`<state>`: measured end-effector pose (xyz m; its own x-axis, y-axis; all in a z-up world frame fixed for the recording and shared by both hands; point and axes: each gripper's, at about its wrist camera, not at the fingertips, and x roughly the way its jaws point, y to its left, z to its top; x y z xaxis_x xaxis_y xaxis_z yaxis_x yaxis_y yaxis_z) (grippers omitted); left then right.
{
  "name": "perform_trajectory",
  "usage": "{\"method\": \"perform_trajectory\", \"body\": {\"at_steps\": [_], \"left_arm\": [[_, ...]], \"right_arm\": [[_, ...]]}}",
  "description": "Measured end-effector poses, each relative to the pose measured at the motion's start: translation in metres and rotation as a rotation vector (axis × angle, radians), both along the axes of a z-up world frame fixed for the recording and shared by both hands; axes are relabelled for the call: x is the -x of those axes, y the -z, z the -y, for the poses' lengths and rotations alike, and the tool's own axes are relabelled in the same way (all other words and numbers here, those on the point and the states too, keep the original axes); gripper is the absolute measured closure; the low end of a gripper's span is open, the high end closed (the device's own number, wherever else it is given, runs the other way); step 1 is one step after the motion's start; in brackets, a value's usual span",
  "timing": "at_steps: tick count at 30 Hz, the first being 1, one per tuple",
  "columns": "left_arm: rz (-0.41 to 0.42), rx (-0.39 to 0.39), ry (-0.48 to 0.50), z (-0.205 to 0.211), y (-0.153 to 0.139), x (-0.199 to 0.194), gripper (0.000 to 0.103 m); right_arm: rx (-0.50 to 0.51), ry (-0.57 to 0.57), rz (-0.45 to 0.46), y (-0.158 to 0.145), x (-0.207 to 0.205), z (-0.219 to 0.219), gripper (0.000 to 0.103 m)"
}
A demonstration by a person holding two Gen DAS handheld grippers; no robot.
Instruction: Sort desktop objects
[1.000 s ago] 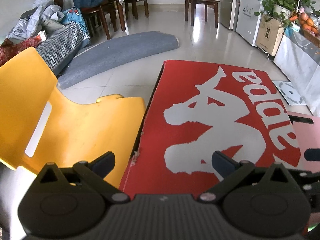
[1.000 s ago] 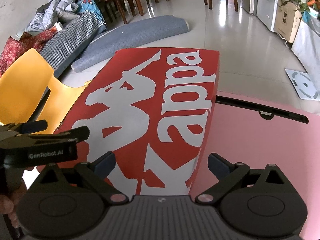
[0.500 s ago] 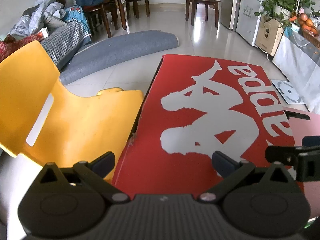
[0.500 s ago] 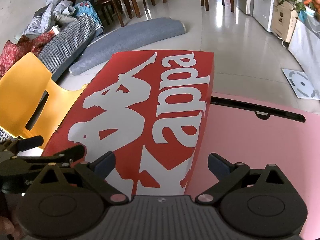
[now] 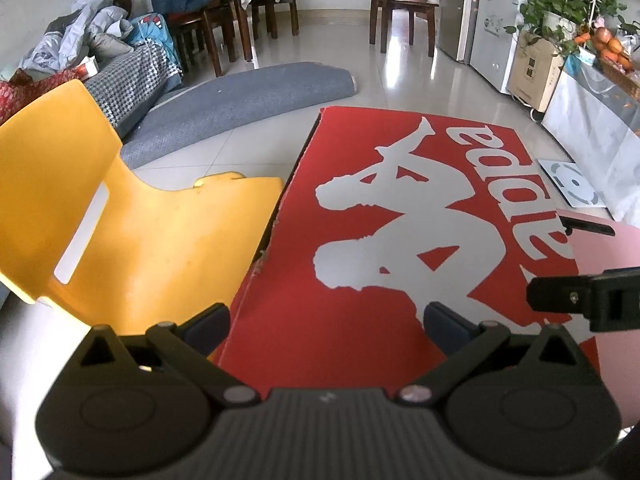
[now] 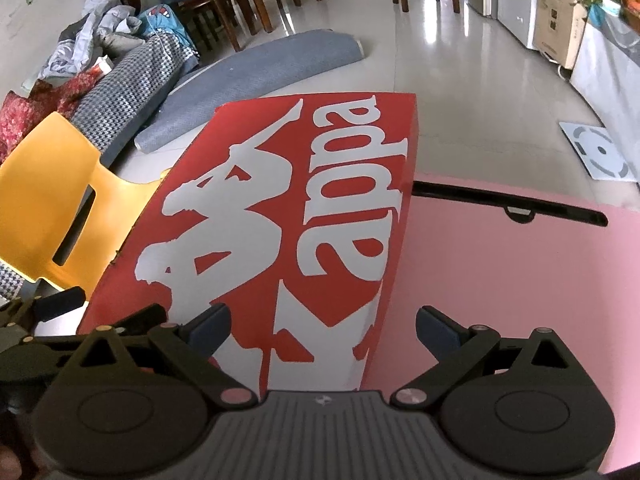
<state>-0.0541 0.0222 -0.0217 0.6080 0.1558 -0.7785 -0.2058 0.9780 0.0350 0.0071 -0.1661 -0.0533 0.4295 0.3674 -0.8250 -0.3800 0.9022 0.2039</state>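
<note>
Lying just ahead of both spread, empty grippers (left [image 5: 326, 326], right [image 6: 322, 326]) is the red box [image 6: 280, 216].

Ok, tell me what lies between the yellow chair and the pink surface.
The red Kappa box lies between the yellow chair and the pink surface, its lid closed; the right wrist view shows it best.

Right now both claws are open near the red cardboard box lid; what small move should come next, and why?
Probably ease both claws down to the lid's near edge. The left claw and right claw are open and hold nothing, and the red cardboard box lid with the white logo lies closed beside the pink desk mat, with no loose objects in view to sort.
</note>
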Motion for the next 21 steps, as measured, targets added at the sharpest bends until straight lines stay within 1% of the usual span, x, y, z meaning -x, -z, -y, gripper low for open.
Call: {"method": "perform_trajectory", "body": {"at_steps": [7,10,13,15,17,21], "left_arm": [[0.000,-0.019,0.020,0.004,-0.003,0.000,0.000],[-0.001,-0.013,0.035,0.006,-0.005,0.000,0.000],[0.007,-0.003,0.047,0.007,-0.008,0.002,0.000],[0.011,0.000,0.049,0.007,-0.010,0.004,0.000],[0.012,-0.006,0.046,0.008,-0.011,0.004,0.000],[0.017,-0.002,0.058,0.010,-0.014,0.006,0.000]], "right_arm": [[-0.055,0.067,-0.059,0.002,0.005,0.014,0.004],[-0.071,0.114,-0.067,0.000,0.011,0.021,0.004],[-0.044,0.144,-0.068,0.001,0.018,0.024,0.004],[-0.030,0.157,-0.085,0.003,0.021,0.025,0.004],[-0.029,0.160,-0.101,0.004,0.024,0.026,0.004],[-0.020,0.158,-0.095,0.001,0.035,0.025,0.004]]}}
